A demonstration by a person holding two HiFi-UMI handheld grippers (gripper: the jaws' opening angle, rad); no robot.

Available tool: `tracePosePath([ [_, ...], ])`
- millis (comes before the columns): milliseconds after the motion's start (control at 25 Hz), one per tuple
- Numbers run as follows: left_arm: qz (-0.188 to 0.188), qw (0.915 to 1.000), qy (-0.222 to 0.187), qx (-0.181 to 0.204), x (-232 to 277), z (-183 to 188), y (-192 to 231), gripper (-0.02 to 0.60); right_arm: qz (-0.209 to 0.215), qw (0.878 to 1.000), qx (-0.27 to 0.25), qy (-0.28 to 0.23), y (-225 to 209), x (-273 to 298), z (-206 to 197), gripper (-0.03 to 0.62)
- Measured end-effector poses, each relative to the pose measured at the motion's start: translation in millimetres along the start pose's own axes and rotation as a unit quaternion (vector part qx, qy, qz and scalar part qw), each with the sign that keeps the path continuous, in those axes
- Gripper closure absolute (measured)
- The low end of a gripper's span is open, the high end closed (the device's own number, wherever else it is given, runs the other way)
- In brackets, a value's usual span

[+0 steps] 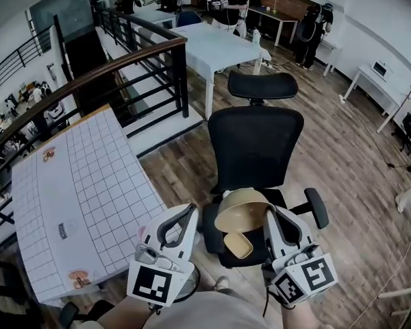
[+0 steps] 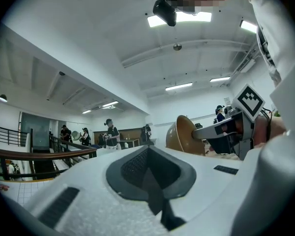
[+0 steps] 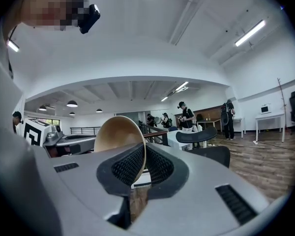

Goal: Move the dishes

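A tan bowl [image 1: 242, 210] hangs tilted over the seat of a black office chair [image 1: 255, 144], its rim pinched by my right gripper [image 1: 270, 216]. In the right gripper view the bowl [image 3: 118, 136] stands on edge between the shut jaws of that gripper [image 3: 143, 164]. A small yellow square dish [image 1: 238, 245] lies on the chair seat just below the bowl. My left gripper [image 1: 186, 214] is held beside the bowl on its left, shut and empty. The left gripper view shows the left gripper [image 2: 148, 177] with pads together, and the bowl [image 2: 186, 134] off to the right.
A table with a white grid mat [image 1: 89, 184] stands at my left, with small stickers on it. A dark stair railing [image 1: 123, 67] runs behind it. A white table [image 1: 218, 43] and several people stand at the far end. Wooden floor lies to the right of the chair.
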State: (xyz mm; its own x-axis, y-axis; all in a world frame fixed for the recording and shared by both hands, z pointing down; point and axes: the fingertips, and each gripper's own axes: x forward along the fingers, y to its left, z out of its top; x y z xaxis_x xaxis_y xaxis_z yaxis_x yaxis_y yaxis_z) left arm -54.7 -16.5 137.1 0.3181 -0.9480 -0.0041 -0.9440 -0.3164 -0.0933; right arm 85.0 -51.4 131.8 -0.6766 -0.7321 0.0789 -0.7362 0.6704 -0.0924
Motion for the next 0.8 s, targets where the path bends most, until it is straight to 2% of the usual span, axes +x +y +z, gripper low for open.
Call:
tracePosePath([
  [280,0.055,0.9982,0.011,0.020,-28.6,-11.5,29.7,0.568,0.054,0.999,0.001,0.003,28.2,24.0,-13.7,0.566],
  [400,0.089,0.9959,0.013,0.008,-45.4,-15.8,57.7,0.568,0.084,0.996,-0.001,0.009,51.7,44.1,-13.6,0.566],
  [600,0.160,0.9867,0.030,-0.001,-81.7,-32.9,101.3,0.568,0.151,0.988,-0.009,0.029,98.1,81.3,-25.9,0.566],
  [800,0.218,0.9744,0.053,-0.006,-126.3,-55.7,133.5,0.568,0.220,0.974,-0.011,0.046,153.7,110.2,-45.5,0.566],
])
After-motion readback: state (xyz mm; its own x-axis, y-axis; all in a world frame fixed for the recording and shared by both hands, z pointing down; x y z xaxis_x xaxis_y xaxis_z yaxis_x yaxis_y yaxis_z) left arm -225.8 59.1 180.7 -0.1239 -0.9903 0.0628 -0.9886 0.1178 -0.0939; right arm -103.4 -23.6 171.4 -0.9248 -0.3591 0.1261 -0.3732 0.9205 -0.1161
